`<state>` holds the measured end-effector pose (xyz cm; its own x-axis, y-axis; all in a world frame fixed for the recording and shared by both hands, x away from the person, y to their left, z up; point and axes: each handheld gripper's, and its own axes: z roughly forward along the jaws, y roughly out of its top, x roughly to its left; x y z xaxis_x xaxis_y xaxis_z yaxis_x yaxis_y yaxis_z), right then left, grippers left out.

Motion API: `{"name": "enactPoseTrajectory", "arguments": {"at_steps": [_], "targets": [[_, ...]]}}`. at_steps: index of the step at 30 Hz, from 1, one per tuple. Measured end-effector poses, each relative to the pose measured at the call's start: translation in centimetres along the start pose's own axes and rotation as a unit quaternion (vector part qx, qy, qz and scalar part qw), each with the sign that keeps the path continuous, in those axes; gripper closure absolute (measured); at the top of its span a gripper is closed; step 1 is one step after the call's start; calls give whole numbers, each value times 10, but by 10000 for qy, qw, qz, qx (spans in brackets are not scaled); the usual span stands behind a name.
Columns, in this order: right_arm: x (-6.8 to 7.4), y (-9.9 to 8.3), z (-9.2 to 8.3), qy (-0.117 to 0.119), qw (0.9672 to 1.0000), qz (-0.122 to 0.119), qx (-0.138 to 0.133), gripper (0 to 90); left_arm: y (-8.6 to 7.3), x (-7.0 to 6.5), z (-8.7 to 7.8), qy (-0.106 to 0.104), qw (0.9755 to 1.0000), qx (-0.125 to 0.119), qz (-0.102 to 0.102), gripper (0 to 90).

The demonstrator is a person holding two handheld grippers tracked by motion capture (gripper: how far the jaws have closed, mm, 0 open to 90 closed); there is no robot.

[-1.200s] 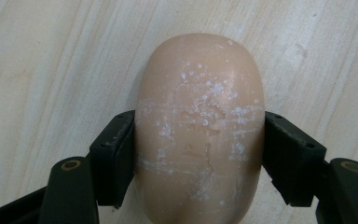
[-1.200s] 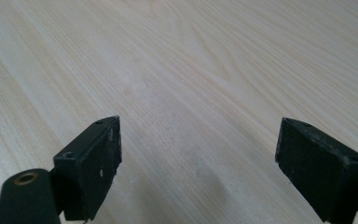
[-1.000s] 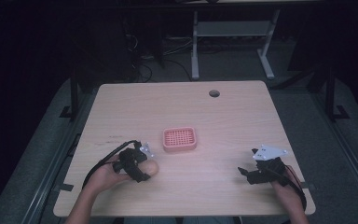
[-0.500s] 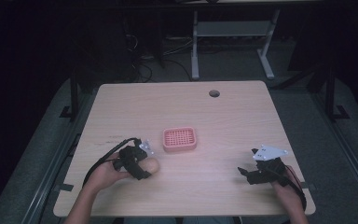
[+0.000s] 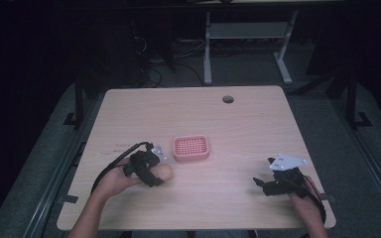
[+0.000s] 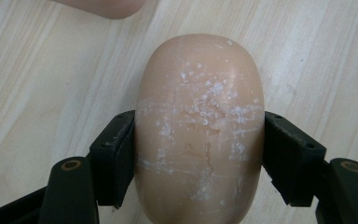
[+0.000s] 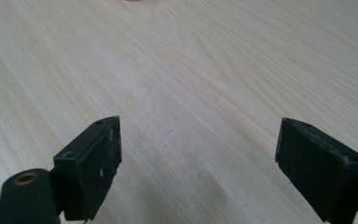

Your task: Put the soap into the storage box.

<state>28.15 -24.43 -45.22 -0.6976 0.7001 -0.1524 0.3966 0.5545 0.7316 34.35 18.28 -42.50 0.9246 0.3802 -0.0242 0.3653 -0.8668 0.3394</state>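
Observation:
A tan oval soap bar [image 6: 199, 126] with white scuffs sits between the two black jaws of my left gripper [image 6: 199, 163], which is shut on its sides. In the high view the left gripper [image 5: 155, 174] holds the soap bar [image 5: 164, 172] low over the table's front left, just left of and nearer than a pink perforated soap dish [image 5: 191, 148]. At the front right my right gripper [image 5: 259, 183] rests near the table with its jaws wide apart. Between those jaws in the right gripper view [image 7: 198, 158] lies bare wood.
The light wooden table [image 5: 238, 129] has a round cable hole [image 5: 227, 99] near its far edge. A black cable [image 5: 114, 163] trails from the left gripper toward the front left. Dark floor and a desk frame [image 5: 248, 34] lie beyond the table.
The left gripper with the soap has shifted slightly; the right gripper has stayed put.

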Motion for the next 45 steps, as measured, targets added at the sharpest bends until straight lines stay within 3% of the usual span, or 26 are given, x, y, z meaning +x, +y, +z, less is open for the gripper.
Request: {"name": "enactPoseTrajectory", "arguments": {"at_steps": [29, 45], "targets": [[0, 0, 1, 33, 10000, 13, -8, 138, 11, 12, 4, -103, 9999, 50, -38, 320], [-1, 0, 1, 25, 10000, 19, 1, 138, 26, 16, -2, -45, 9998, 132, 118, 320]]}}
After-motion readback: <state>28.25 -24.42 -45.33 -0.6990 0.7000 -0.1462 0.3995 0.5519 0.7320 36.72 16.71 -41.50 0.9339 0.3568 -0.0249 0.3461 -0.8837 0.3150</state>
